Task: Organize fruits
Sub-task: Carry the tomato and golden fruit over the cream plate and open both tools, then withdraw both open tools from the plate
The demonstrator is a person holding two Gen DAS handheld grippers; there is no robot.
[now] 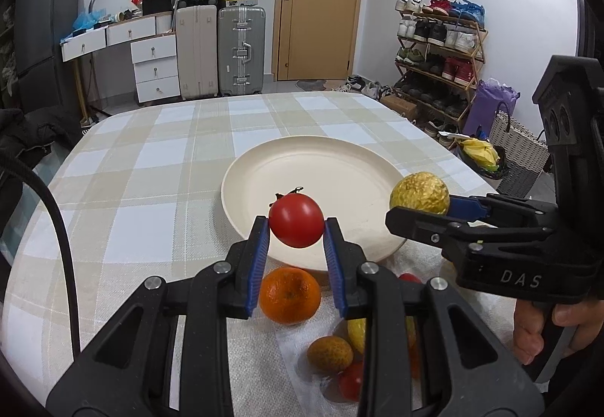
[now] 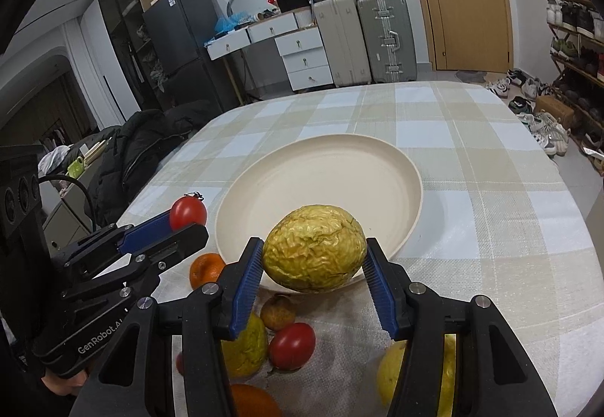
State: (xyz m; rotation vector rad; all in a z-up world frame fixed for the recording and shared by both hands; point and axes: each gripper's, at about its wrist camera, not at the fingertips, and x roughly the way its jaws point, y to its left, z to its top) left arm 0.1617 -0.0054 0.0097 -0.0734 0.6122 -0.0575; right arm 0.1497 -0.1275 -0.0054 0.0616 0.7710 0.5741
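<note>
Left claw [image 1: 296, 228] pinching small red round tomato [image 1: 296, 220], right claw [image 2: 314, 262] pinching wrinkled yellow fruit [image 2: 314, 248]; both held over near rim of cream round plate [image 2: 377, 160]. Plate lies straight ahead of both claws; rest of fruit pile w/ orange mandarin [image 1: 290, 295] sits on tabletop below.

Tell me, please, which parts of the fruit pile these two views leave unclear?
- Left wrist: red fruit and yellow fruit partly hidden behind the left gripper.
- Right wrist: yellow fruit hidden by right gripper; orange cut off at the bottom edge.
</note>
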